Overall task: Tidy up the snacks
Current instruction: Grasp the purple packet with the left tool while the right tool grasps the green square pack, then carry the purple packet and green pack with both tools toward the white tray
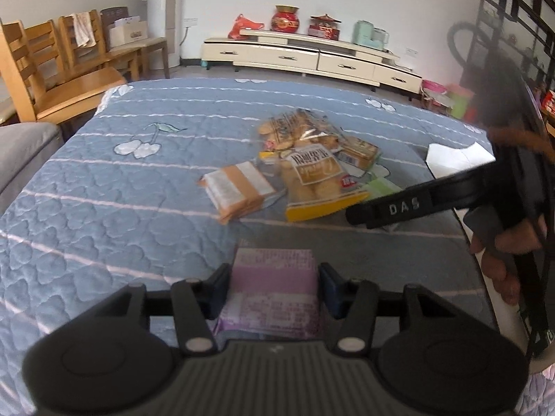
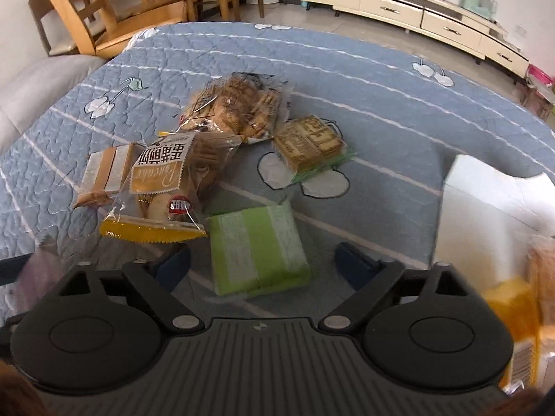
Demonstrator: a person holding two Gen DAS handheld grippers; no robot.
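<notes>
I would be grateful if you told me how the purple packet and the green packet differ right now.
The purple packet is clamped in the left gripper; the green packet lies free on the quilt between the right gripper's open fingers. They differ in colour. Both are flat, square, pale-banded packets.

Both wrist views low, near the quilt (image 1: 138, 208), facing forward, sharing the snack pile (image 2: 194, 159)

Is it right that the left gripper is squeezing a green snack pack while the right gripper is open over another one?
Not quite. The left gripper is squeezing a purple snack pack, as the left wrist view shows. The right gripper is open over the green pack.
</notes>
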